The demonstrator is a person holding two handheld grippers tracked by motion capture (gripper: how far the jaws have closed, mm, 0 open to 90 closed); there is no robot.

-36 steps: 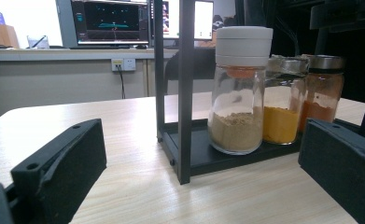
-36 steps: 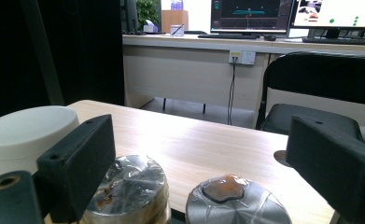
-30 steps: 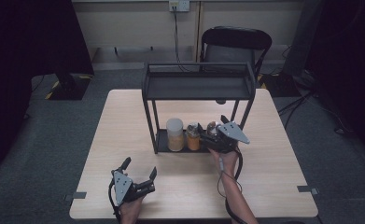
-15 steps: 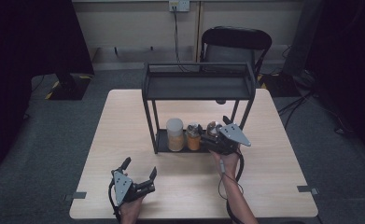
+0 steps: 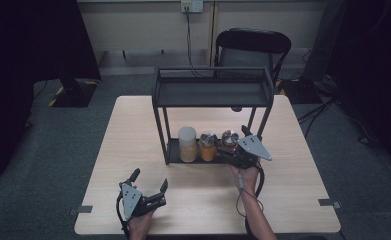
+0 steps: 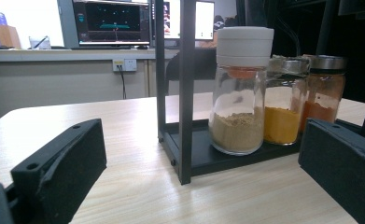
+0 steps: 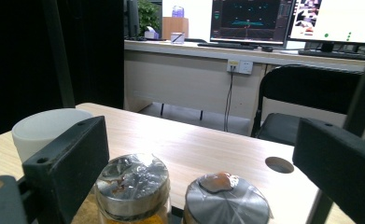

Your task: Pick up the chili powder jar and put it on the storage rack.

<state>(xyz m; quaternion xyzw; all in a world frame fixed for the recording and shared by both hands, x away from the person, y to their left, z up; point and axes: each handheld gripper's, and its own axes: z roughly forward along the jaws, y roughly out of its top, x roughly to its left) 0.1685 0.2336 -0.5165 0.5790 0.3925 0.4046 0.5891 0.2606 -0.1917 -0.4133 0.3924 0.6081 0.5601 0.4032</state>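
Red spice jar (image 5: 229, 141) stands on rack (image 5: 161, 120) bottom shelf, right end. Right gripper (image 5: 233, 150) just beside it — jaws just opened wide, nothing held. Glass — hard, slippery, breakable. Grab round body under metal lid.

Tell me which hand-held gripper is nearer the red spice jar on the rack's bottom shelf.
Right. The right hand-held gripper sits right at the red spice jar, jaws open and just opened wider. The left hand-held gripper rests open on the table's near edge, well away.

Three jars (image 5: 208, 146) side by side on rack's (image 5: 213, 92) bottom shelf, rack on table (image 5: 133, 135)
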